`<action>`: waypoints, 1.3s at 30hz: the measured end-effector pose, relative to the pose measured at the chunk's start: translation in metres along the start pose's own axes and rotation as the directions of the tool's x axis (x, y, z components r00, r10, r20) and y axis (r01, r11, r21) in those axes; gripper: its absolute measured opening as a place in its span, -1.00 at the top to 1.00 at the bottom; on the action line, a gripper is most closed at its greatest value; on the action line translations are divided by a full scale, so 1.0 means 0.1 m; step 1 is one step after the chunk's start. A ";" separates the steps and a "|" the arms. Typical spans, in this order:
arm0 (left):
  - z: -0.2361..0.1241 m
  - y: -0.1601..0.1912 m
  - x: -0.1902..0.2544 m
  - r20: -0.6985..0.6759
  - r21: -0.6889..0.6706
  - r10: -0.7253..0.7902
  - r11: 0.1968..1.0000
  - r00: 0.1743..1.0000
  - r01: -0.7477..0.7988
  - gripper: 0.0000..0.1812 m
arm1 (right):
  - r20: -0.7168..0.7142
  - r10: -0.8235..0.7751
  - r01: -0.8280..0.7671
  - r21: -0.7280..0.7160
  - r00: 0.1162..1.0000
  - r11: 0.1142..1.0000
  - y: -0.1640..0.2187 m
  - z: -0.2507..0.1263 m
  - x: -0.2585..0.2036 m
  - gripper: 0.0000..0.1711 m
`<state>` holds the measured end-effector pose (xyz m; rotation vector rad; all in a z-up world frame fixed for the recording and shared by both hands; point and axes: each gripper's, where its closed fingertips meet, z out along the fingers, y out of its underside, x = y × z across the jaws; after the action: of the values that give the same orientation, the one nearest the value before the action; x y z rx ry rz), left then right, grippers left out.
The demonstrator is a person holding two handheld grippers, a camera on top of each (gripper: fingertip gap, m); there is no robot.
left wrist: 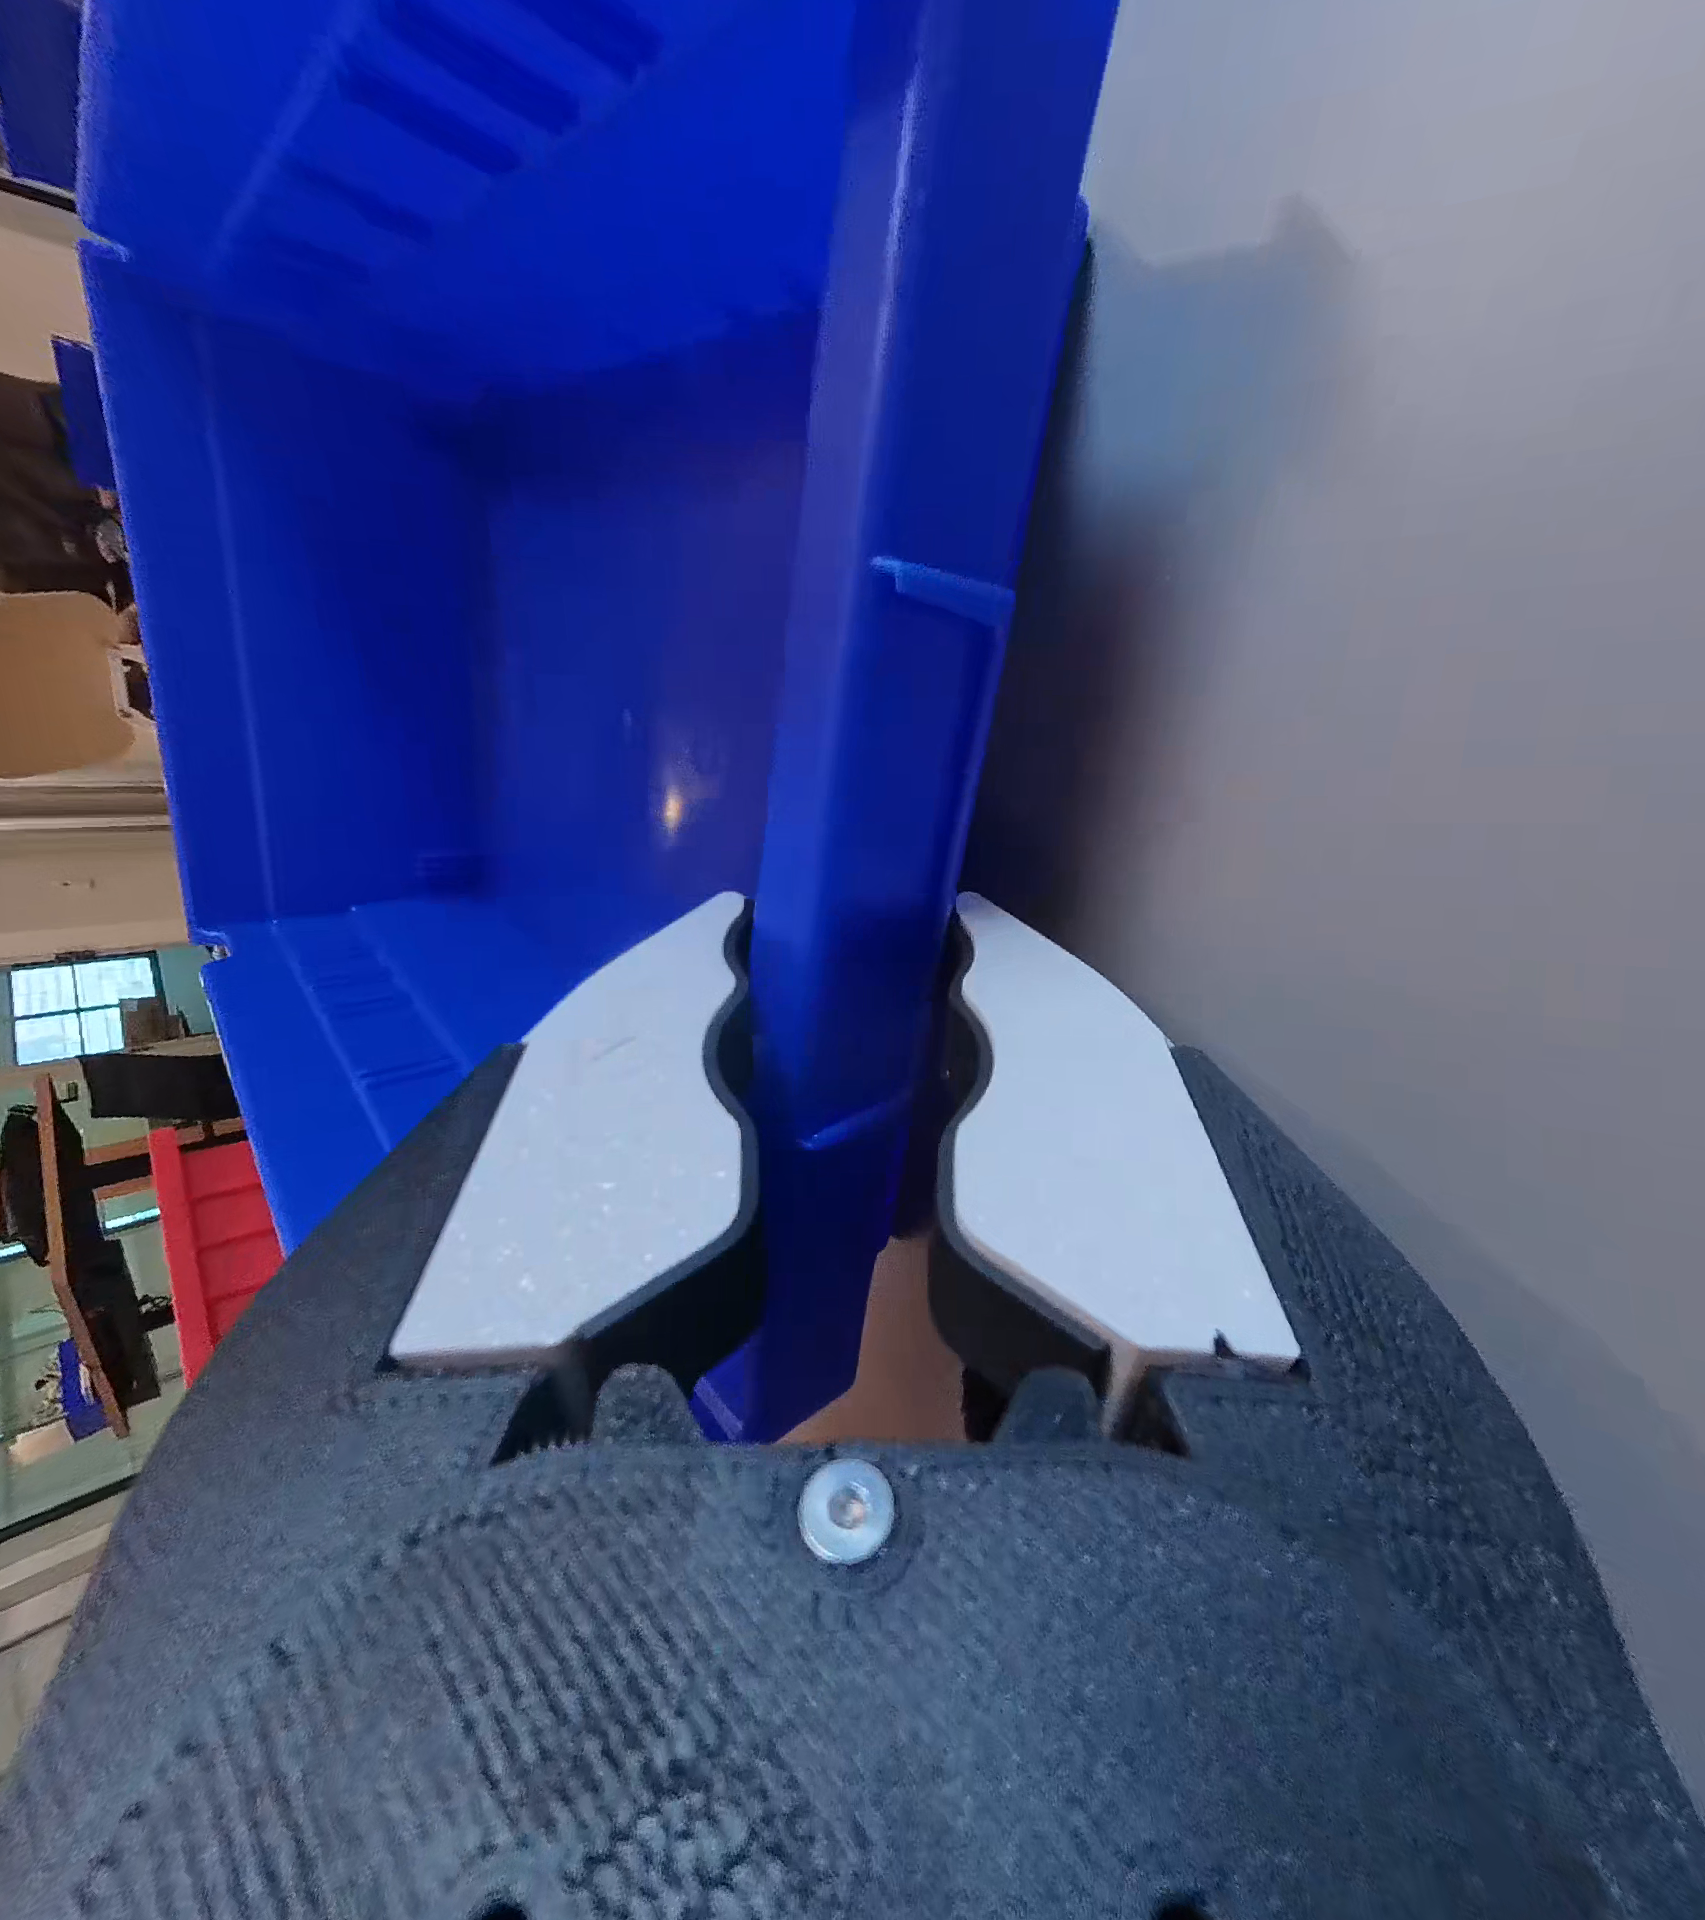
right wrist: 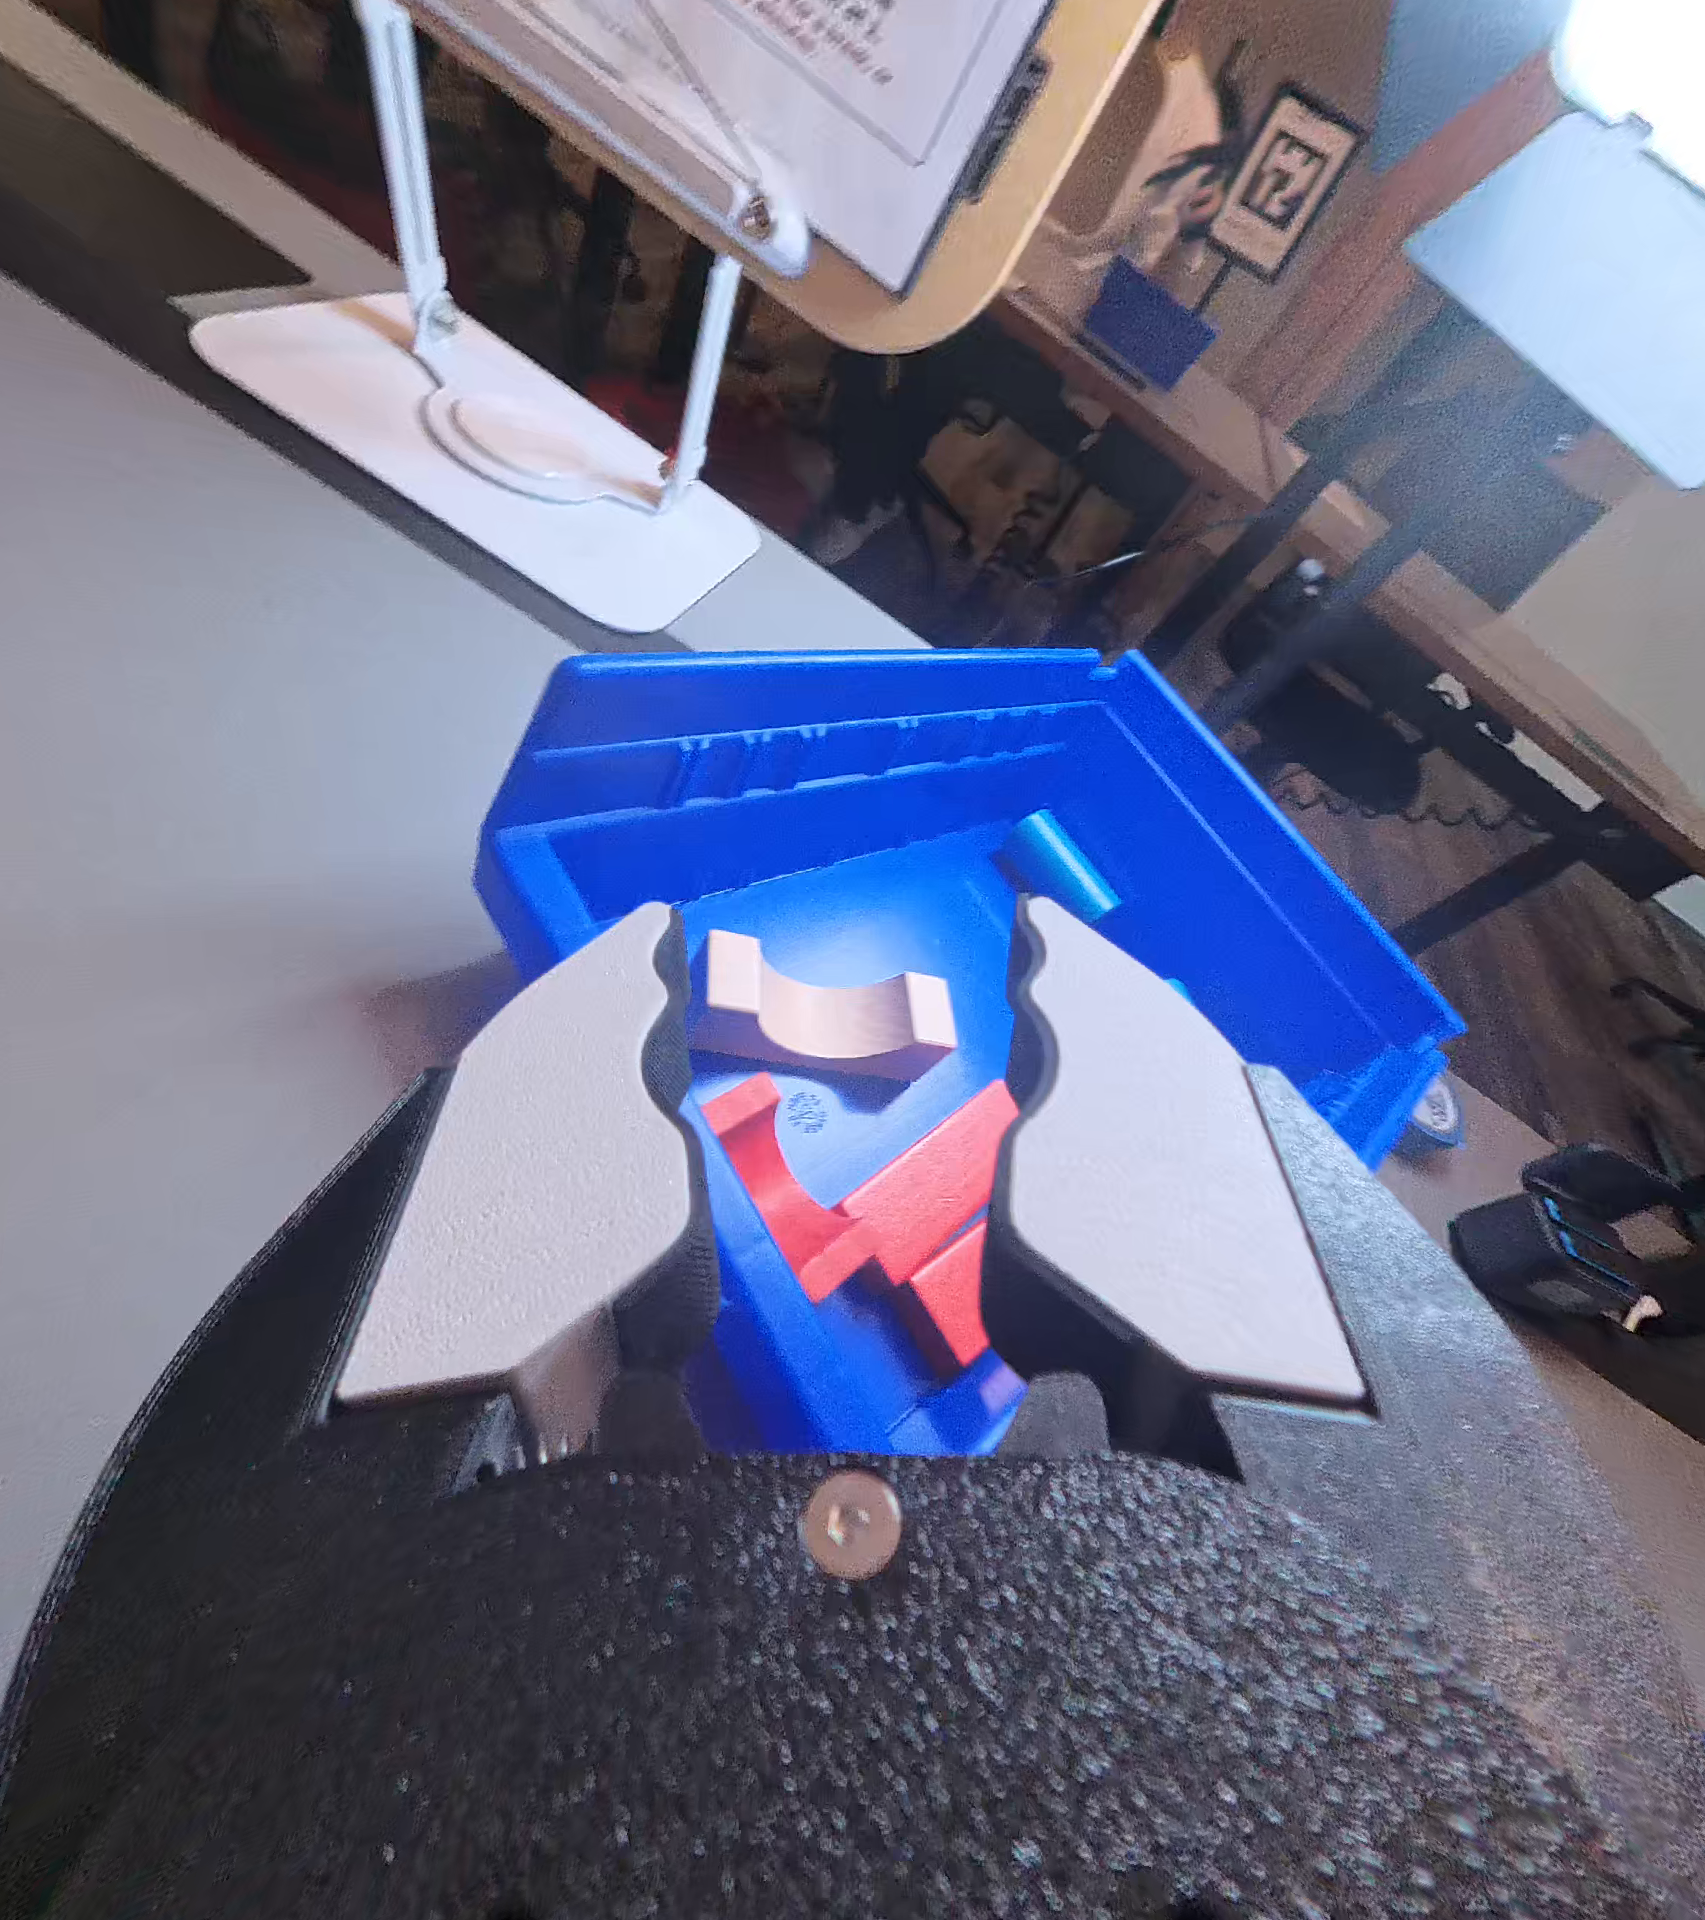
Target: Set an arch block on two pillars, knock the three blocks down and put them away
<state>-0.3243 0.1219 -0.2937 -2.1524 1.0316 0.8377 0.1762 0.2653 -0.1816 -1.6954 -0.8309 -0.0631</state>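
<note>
Right now the left gripper [left wrist: 848,997] is pinched tight on the side wall of a blue bin [left wrist: 889,623], with one grey finger [left wrist: 619,1122] on each side of the wall. The bin sits on a grey table [left wrist: 1450,727] and looks turned sideways in the left wrist view (that camera is rolled over).

The right gripper [right wrist: 843,997] hangs over the same blue bin [right wrist: 1243,883], and its fingers [right wrist: 557,1143] are spread wide apart with nothing between them. Down through the gap you can see the blocks lying on the bin floor. A tan arch block [right wrist: 817,1013] lies toward the far end with its curved cut-out showing. Nearer lies a red arch block [right wrist: 765,1174], and a red long block [right wrist: 921,1184] lies slanted across it, touching it. A light blue round block [right wrist: 1061,862] lies in the far corner against the wall.

Behind the bin, on the grey table [right wrist: 152,727], stands a white stand [right wrist: 515,457] with thin legs, holding a board.
</note>
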 end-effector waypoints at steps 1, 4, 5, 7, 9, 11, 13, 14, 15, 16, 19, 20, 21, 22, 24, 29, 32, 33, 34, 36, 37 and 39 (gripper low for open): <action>0.00 -0.02 0.00 0.002 0.010 0.013 1.000 1.000 -0.013 0.63 | -0.037 0.019 -0.018 0.016 0.999 1.000 -0.01 -0.04 0.11 0.31; -0.02 -0.17 0.07 -0.006 0.085 0.056 0.995 0.998 -0.056 0.65 | -0.151 0.069 -0.064 0.035 0.986 0.997 0.03 -0.15 0.44 0.31; -0.04 -0.23 0.11 -0.009 0.104 0.064 0.993 0.998 -0.062 0.65 | -0.189 0.087 -0.083 0.028 0.978 0.996 0.08 -0.19 0.55 0.31; -0.10 -0.41 0.22 -0.030 0.169 0.071 0.983 0.997 -0.065 0.66 | -0.241 0.125 -0.129 -0.003 0.962 0.992 0.22 -0.24 0.73 0.23; -0.15 -0.53 0.30 -0.022 0.186 0.096 0.978 0.995 -0.090 0.66 | -0.255 0.172 -0.189 -0.044 0.952 0.981 0.39 -0.25 0.84 0.16; -0.22 -0.66 0.40 -0.030 0.232 0.126 0.966 0.992 -0.116 0.66 | -0.238 0.228 -0.256 -0.094 0.944 0.962 0.58 -0.22 0.85 0.08; -0.29 -0.80 0.50 -0.038 0.287 0.156 0.948 0.987 -0.139 0.65 | -0.225 0.263 -0.299 -0.148 0.938 0.943 0.73 -0.19 0.83 0.08; -0.32 -0.87 0.54 -0.038 0.309 0.167 0.939 0.985 -0.147 0.65 | -0.223 0.268 -0.308 -0.169 0.937 0.936 0.79 -0.17 0.81 0.09; -0.33 -0.94 0.58 -0.036 0.327 0.172 0.933 0.984 -0.151 0.65 | -0.222 0.270 -0.313 -0.191 0.937 0.930 0.85 -0.15 0.79 0.11; -0.34 -1.01 0.60 -0.030 0.340 0.173 0.928 0.984 -0.152 0.65 | -0.220 0.273 -0.318 -0.209 0.937 0.925 0.89 -0.14 0.78 0.12; -0.31 -1.18 0.62 0.000 0.368 0.185 0.914 0.983 -0.172 0.64 | -0.211 0.292 -0.341 -0.255 0.933 0.905 0.98 -0.09 0.71 0.21; -0.29 -1.23 0.62 0.012 0.379 0.194 0.907 0.981 -0.184 0.64 | -0.215 0.287 -0.340 -0.277 0.934 0.899 1.03 -0.08 0.69 0.22; -0.26 -1.27 0.61 0.023 0.393 0.204 0.898 0.979 -0.196 0.63 | -0.221 0.281 -0.339 -0.293 0.934 0.894 1.06 -0.07 0.69 0.24; -0.23 -1.31 0.60 0.028 0.408 0.209 0.891 0.978 -0.202 0.62 | -0.226 0.281 -0.341 -0.302 0.933 0.890 1.09 -0.06 0.68 0.26; -0.17 -1.36 0.55 0.028 0.430 0.193 0.883 0.981 -0.187 0.62 | -0.222 0.306 -0.365 -0.310 0.926 0.878 1.15 -0.04 0.67 0.34; -0.04 -1.34 0.39 0.148 0.440 0.167 0.872 0.975 -0.216 0.57 | -0.212 0.398 -0.446 -0.286 0.892 0.848 1.21 -0.04 0.72 0.49; -0.18 -1.37 0.39 0.056 0.499 0.066 0.862 0.996 -0.085 0.50 | -0.229 0.418 -0.472 -0.297 0.879 0.830 1.26 -0.09 0.76 0.59; -0.29 -1.42 0.38 0.001 0.543 0.007 0.840 1.000 -0.007 0.48 | -0.239 0.411 -0.471 -0.313 0.880 0.825 1.29 -0.12 0.78 0.63; -0.42 -1.48 0.37 -0.061 0.581 -0.047 0.810 0.997 0.073 0.48 | -0.248 0.401 -0.466 -0.330 0.882 0.821 1.31 -0.15 0.78 0.66; -0.66 -1.60 0.43 -0.236 0.622 -0.121 0.744 0.964 0.246 0.48 | -0.238 0.403 -0.465 -0.352 0.884 0.812 1.31 -0.21 0.74 0.67; -0.77 -1.67 0.50 -0.331 0.623 -0.140 0.710 0.933 0.328 0.47 | -0.223 0.415 -0.470 -0.356 0.882 0.808 1.29 -0.23 0.70 0.67; -0.97 -1.80 0.68 -0.477 0.614 -0.142 0.652 0.867 0.445 0.46 | -0.195 0.427 -0.470 -0.361 0.883 0.806 1.24 -0.29 0.58 0.67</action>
<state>-0.1160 0.1135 -0.2405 -1.7282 0.9247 -0.1859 0.2981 0.2608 -0.2495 -2.2217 -0.3242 0.0064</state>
